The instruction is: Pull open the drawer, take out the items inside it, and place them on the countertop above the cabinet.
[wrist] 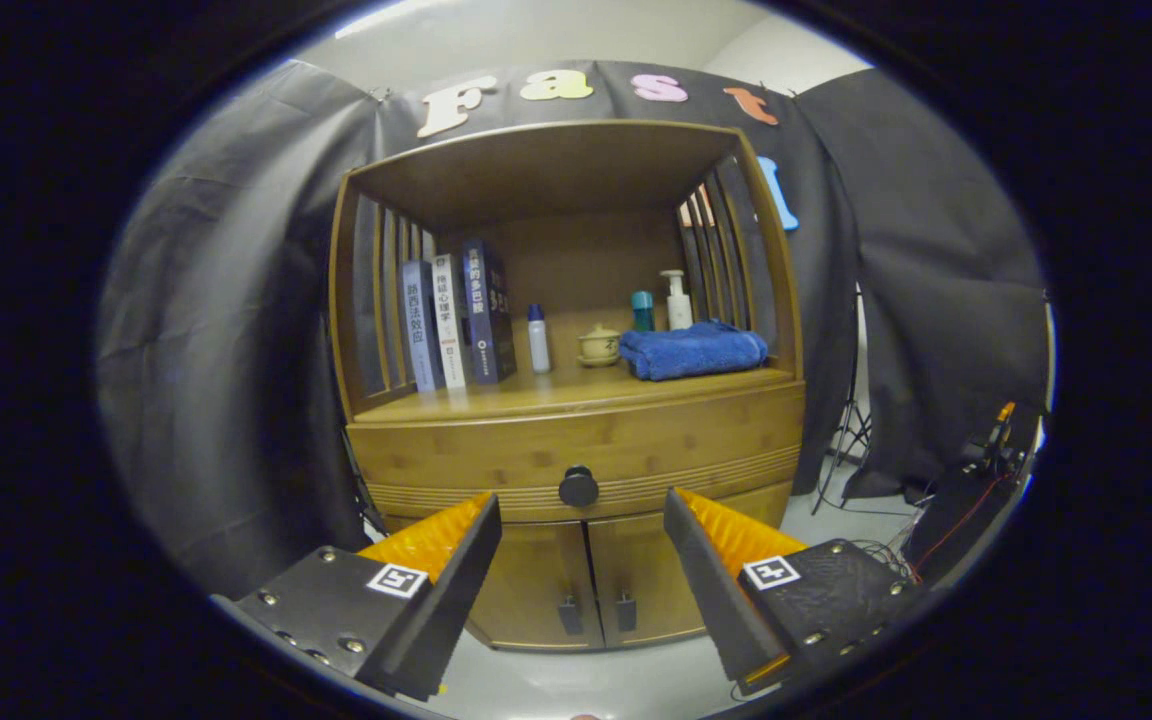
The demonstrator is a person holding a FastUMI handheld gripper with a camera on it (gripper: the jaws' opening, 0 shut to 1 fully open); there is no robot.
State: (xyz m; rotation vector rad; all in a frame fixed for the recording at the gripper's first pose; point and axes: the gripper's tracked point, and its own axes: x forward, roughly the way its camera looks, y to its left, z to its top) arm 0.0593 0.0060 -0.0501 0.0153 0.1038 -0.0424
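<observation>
Facing cabinet (576,420), tool (581,520) spread wide, gripping nothing, fingers flanking knob (578,486) at frame centre, likely lined up for pull. Drawer (576,455) closed below bench (536,392) bearing books (456,318), towel (693,350).

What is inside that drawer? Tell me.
Cannot be seen: the drawer is closed, its front and knob covering the contents. The open gripper hovers short of it.

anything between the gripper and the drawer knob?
Nothing. In the gripper view the open gripper frames the knob beyond its fingers, with only the closed drawer front behind it.
</observation>
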